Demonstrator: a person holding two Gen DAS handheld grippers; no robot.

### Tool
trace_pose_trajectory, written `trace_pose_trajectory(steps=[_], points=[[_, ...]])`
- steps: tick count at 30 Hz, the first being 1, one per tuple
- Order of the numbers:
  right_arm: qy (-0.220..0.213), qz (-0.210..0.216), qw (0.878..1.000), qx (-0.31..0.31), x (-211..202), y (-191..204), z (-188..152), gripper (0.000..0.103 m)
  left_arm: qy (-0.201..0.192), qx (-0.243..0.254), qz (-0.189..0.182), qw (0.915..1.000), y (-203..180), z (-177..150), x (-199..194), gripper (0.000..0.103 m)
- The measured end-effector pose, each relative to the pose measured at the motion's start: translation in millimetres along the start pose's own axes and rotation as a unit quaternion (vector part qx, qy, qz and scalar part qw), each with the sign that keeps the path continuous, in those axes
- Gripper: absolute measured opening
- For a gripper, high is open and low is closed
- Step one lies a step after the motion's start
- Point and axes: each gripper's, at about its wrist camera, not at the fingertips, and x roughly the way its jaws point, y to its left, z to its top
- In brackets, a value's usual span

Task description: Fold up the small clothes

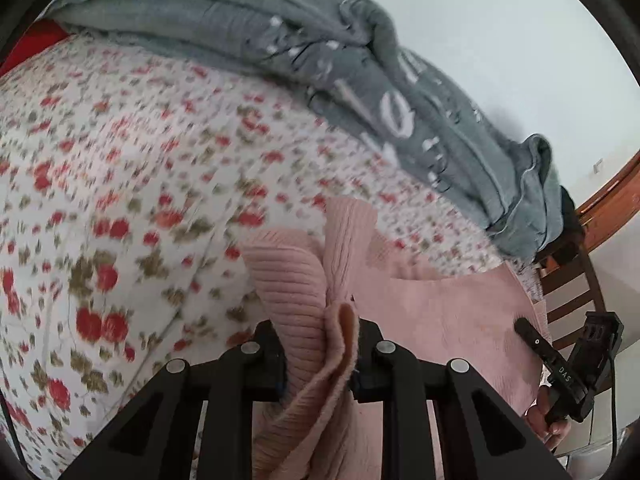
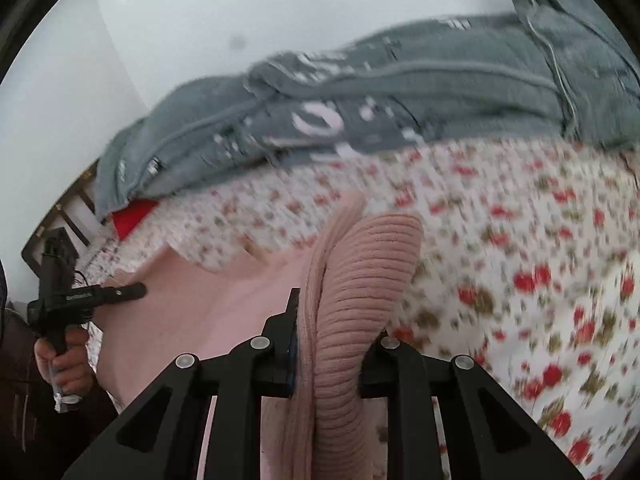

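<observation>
- Pink knit garment [image 1: 440,320] lies partly spread on a bed covered by a floral sheet [image 1: 120,200], with two of its ribbed ends lifted off the sheet, one in each gripper.
- Left gripper [image 1: 320,356] is clamped on a bunched ribbed edge; the fabric folds over between the jaws and stands up above them in a soft loop.
- Right gripper [image 2: 328,356] is likewise closed on a thick ribbed roll of the same garment, which bulges up and forward past the fingertips.
- Between the two holds, the flat body of the garment rests on the sheet; each camera shows the other gripper out at the side, near the garment's edge.
- Grey sweatshirt [image 1: 400,100] with white lettering lies crumpled along the far side of the bed, well apart from the pink piece. A red item [image 2: 132,218] peeks out beside it, and a wooden chair [image 1: 568,292] stands past the bed's edge.
- Handling judgement: the knit looks light, soft and stretchy, so it will sag and drape rather than hold a line. It is not fragile, though the ribbing may stretch if pulled hard.
- Ribbed cuffs or hem are the sensible places to hold, since the thicker bands give the jaws something to bite. Thin single layers would likely slip out.
- Both views are motion-blurred, so which part of the garment each end is cannot be told for sure.
</observation>
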Motion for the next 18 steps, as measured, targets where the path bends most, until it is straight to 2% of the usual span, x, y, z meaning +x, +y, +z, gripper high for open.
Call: trace_pose_trajectory(steps=[7,11,15,18], points=[[-0.041,0.008,0.999,-0.021,-14,22,45,0.02,-0.021,0.018,-0.017,0.9995,-23,33,-10,0.021],[-0.056,0.014,0.998,-0.019,-16,19,65,0.02,-0.025,0.03,-0.017,0.9991,-30,54,-7,0.021],[-0.03,-0.01,1.0,-0.004,15,-8,69,0.02,-0.005,0.026,-0.006,0.9996,-19,64,24,0.022],[0.022,-0.028,0.999,0.029,55,-42,57,0.021,0.029,0.013,-0.002,0.9995,-3,63,58,0.022]])
